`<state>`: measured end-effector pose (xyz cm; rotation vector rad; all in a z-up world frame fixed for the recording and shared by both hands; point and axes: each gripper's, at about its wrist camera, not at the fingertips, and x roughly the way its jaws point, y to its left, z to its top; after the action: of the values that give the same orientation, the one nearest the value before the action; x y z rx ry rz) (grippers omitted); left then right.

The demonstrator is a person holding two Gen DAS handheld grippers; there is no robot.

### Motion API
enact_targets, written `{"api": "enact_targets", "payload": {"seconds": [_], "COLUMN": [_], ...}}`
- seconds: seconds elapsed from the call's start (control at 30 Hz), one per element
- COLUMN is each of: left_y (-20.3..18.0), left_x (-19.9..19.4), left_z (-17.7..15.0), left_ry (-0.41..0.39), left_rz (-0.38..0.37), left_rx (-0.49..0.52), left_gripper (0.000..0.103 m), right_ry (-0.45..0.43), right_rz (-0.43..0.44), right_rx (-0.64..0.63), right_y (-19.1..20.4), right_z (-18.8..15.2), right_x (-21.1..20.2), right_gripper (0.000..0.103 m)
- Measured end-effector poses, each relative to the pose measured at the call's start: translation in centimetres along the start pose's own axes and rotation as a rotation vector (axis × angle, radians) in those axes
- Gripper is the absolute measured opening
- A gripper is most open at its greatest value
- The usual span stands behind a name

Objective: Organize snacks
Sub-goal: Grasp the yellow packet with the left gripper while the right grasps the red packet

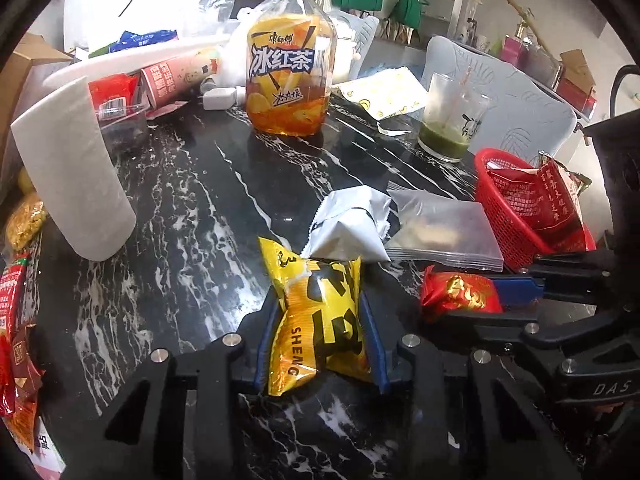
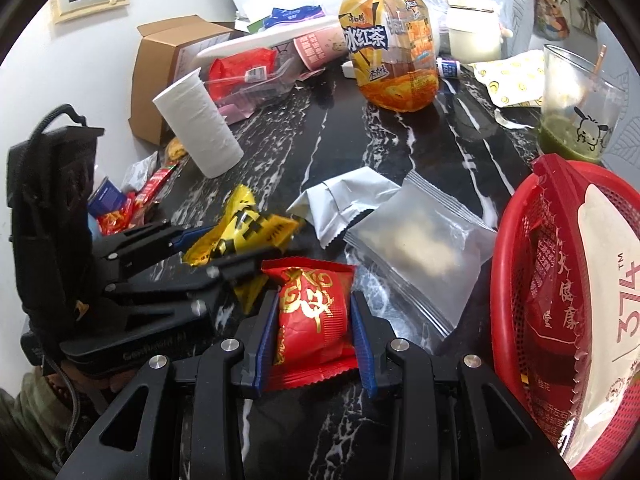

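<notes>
On the black marble table my left gripper is shut on a yellow-and-black snack packet, blue pads pressing both its sides. To its right my right gripper is shut on a red packet with gold print, which lies low over the table. In the right wrist view the left gripper and its yellow packet sit just left of the red one. A red plastic basket at the right holds a large red-and-white packet. A silver packet and a clear zip bag lie ahead.
A big iced tea bottle stands at the back centre and a glass of green drink at the back right. A white paper roll stands left, with several loose snacks by the left edge. A cardboard box sits behind.
</notes>
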<state>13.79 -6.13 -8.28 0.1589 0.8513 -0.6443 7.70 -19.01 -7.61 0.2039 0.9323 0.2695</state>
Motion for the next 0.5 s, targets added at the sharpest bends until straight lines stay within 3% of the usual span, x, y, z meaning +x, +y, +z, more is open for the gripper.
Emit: {"api": "enact_targets", "payload": {"seconds": [0.2, 0.5], "left_y": [-0.1, -1.5], "left_x": [-0.8, -4.2], "left_z": [-0.6, -2.7], "left_ry": [0.017, 0.016], "left_rz": [-0.016, 0.032], "left_rx": [-0.04, -0.062], "left_gripper": [0.034, 0.034], "right_ry": [-0.002, -0.013], "right_rz": [0.01, 0.076], "right_rx": [0.002, 0.007], "right_y": [0.1, 0.9], "right_z": [-0.6, -2.1], "right_x": [-0.5, -2.4], "right_gripper": [0.034, 0.034]}}
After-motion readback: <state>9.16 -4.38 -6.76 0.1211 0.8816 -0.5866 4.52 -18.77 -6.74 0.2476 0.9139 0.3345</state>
